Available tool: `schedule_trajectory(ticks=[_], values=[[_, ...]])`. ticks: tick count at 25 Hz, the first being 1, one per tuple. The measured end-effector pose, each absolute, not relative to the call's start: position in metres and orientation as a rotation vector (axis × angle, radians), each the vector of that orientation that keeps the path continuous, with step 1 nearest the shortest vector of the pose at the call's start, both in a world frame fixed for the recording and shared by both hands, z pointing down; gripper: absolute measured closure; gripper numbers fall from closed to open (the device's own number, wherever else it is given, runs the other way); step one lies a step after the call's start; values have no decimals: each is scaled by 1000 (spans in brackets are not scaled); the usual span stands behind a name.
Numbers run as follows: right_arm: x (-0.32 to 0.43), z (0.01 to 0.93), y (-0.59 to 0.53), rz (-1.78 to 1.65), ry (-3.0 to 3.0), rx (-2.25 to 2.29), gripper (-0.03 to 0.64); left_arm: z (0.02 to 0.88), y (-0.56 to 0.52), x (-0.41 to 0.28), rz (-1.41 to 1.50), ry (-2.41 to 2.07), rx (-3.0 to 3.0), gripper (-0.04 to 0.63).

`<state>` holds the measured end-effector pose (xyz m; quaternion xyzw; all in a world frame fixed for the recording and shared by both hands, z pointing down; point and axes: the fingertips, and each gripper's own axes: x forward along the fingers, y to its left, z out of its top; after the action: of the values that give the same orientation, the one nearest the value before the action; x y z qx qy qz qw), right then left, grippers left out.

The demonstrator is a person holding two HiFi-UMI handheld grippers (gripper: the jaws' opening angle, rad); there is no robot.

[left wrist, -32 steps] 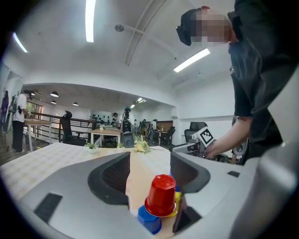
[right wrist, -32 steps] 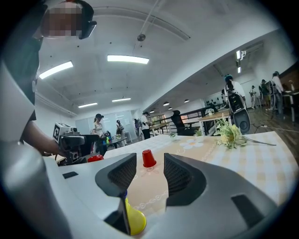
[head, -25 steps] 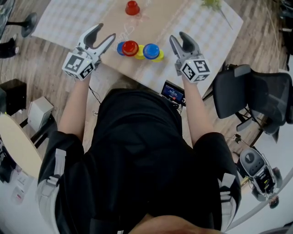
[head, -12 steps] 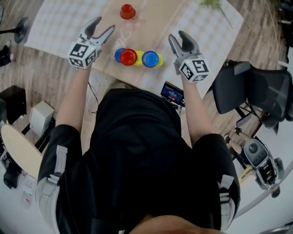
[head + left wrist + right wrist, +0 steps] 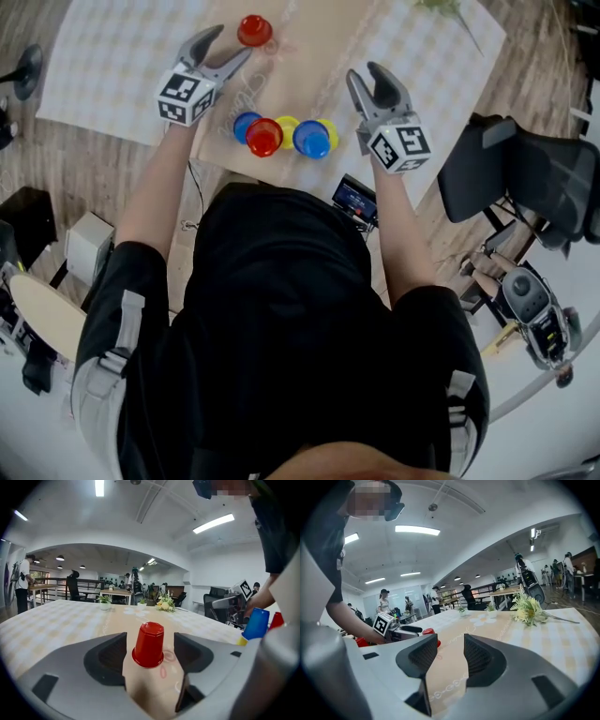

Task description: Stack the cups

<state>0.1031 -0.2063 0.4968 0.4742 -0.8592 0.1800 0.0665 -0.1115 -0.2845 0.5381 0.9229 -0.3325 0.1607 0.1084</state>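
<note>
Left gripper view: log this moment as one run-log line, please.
left tongs: open, jaws just been opening, nothing gripped | upturned red plastic cup: ahead, lined up with gap, untouched | right tongs: open, empty

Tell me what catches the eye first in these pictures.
An upturned red cup stands alone far out on the table, lined up ahead of the left gripper, whose jaws have just been opening and do not touch it. Nearer the person, a cluster of blue, red and yellow cups sits by the table's edge, the right gripper open and empty beside it.
</note>
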Motion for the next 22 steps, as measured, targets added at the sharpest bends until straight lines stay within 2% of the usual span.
schedule_trajectory(ticks=[12,18,22], values=[[113,511,-218,603,-2539,1492,431,559,-306,-85,500,-877,2722,298],[119,508,-214,596,-2533,1502,433,556,-306,-84,523,-901,2725,358],[122,503,-211,583,-2541,1510,434,546,-303,-84,513,-917,2726,370]])
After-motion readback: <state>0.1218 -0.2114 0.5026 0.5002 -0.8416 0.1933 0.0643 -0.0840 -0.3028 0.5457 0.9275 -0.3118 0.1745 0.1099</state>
